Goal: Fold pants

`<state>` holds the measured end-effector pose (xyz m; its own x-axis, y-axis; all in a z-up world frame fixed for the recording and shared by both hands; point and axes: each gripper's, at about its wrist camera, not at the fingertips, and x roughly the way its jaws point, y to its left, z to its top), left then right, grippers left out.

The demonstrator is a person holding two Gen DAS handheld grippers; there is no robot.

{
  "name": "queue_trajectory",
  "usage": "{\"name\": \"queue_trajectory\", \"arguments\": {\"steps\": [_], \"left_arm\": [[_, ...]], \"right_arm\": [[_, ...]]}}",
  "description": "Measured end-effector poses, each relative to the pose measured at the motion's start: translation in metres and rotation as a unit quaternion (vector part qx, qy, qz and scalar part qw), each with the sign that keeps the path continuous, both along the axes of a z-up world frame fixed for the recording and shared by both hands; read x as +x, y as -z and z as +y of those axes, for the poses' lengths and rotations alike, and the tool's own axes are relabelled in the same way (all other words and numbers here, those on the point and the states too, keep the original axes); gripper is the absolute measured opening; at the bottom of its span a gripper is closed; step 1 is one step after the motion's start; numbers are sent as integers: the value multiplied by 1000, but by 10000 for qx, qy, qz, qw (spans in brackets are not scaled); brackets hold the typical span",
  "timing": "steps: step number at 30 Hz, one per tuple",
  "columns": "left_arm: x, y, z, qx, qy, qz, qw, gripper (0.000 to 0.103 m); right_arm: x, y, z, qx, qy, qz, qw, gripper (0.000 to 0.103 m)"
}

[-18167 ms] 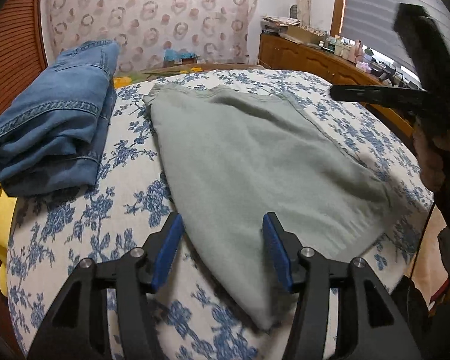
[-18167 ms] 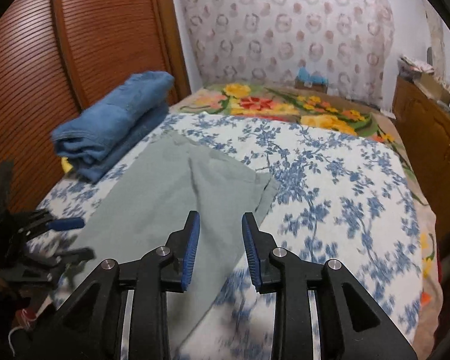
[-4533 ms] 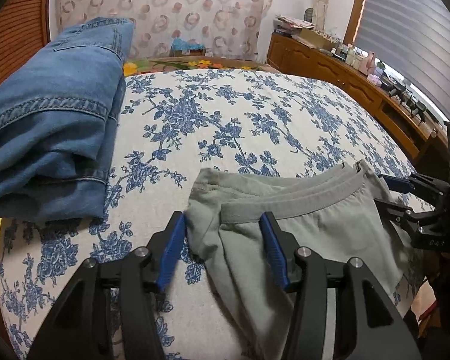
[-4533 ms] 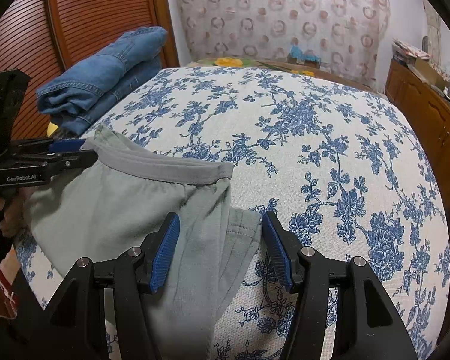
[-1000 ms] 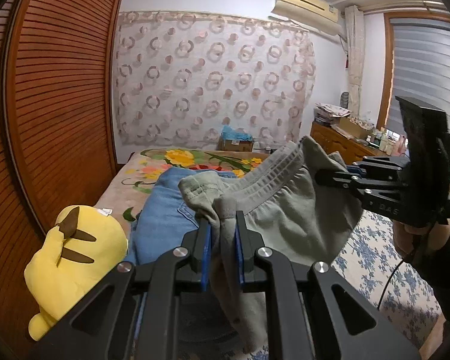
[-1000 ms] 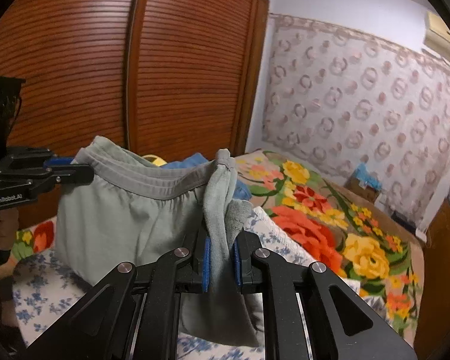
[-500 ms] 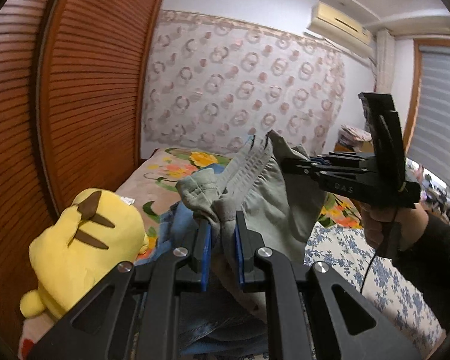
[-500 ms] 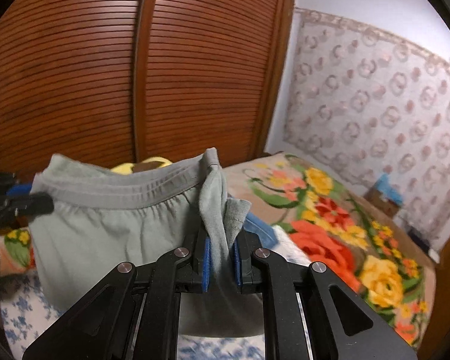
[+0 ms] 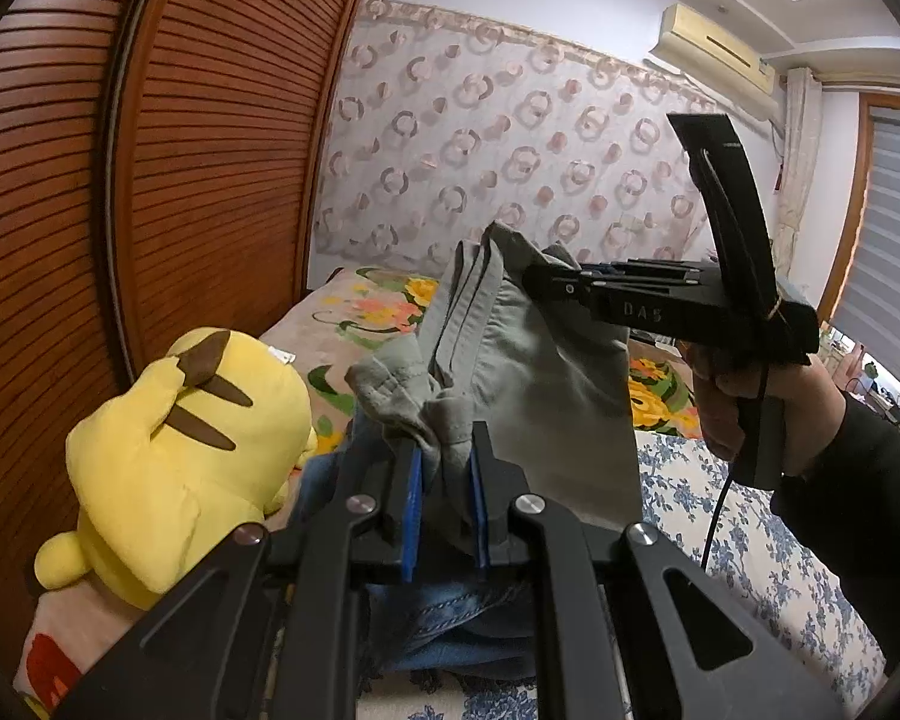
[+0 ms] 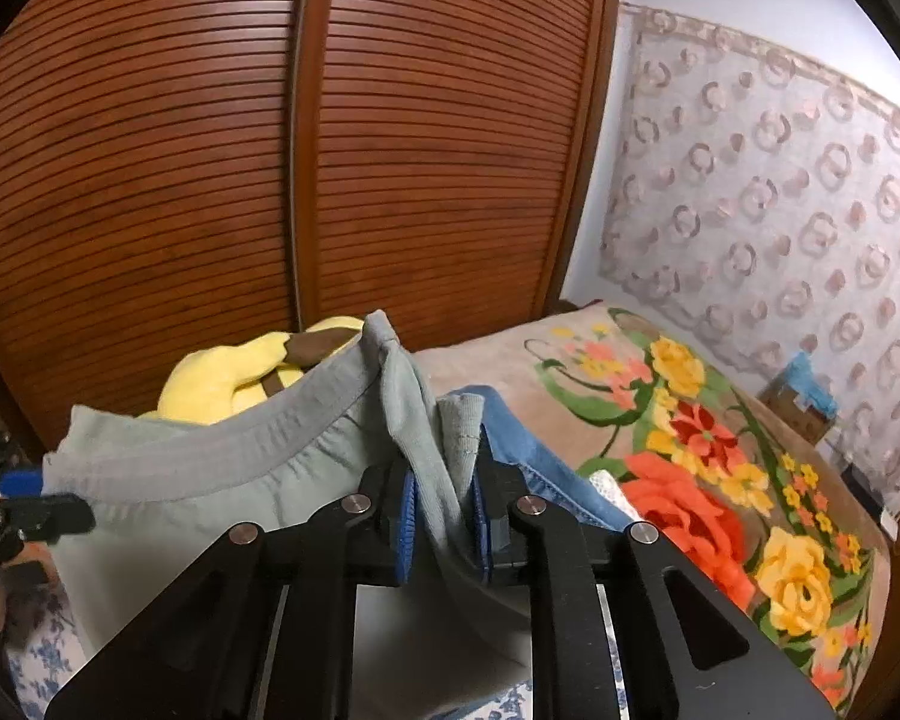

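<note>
Holding now: both tongs grip the green pants (image 9: 534,372), lifted off the bed (image 9: 768,558).
Left tongs (image 9: 444,498): clenched on a bunched corner of the waistband.
Right tongs (image 10: 444,516): jaws have just been opening, cloth between the pads, still touching.
Below the tongs: folded jeans (image 9: 444,606).
Left of the tongs: yellow plush toy (image 9: 186,450).
Beyond: wooden wardrobe doors (image 10: 270,150).

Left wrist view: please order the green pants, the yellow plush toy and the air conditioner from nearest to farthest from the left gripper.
1. green pants, between the left gripper fingers.
2. yellow plush toy, at the left, beside the wardrobe.
3. air conditioner, high on the far wall, upper right.
</note>
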<state>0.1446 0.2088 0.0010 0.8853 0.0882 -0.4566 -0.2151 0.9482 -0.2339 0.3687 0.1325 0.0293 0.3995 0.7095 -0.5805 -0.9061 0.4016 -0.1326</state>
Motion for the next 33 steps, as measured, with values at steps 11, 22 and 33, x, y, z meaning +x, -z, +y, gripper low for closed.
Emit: {"name": "queue_trajectory", "arguments": {"steps": [11, 22, 33], "left_arm": [[1, 12, 1, -28, -114, 115, 9999, 11], [3, 24, 1, 56, -161, 338, 9993, 13], [1, 23, 1, 69, -173, 486, 9986, 31]], "right_arm": [[5, 0, -36, 257, -179, 713, 9970, 39], [18, 38, -33, -157, 165, 685, 9974, 34], [14, 40, -39, -9, 419, 652, 9970, 31]]}}
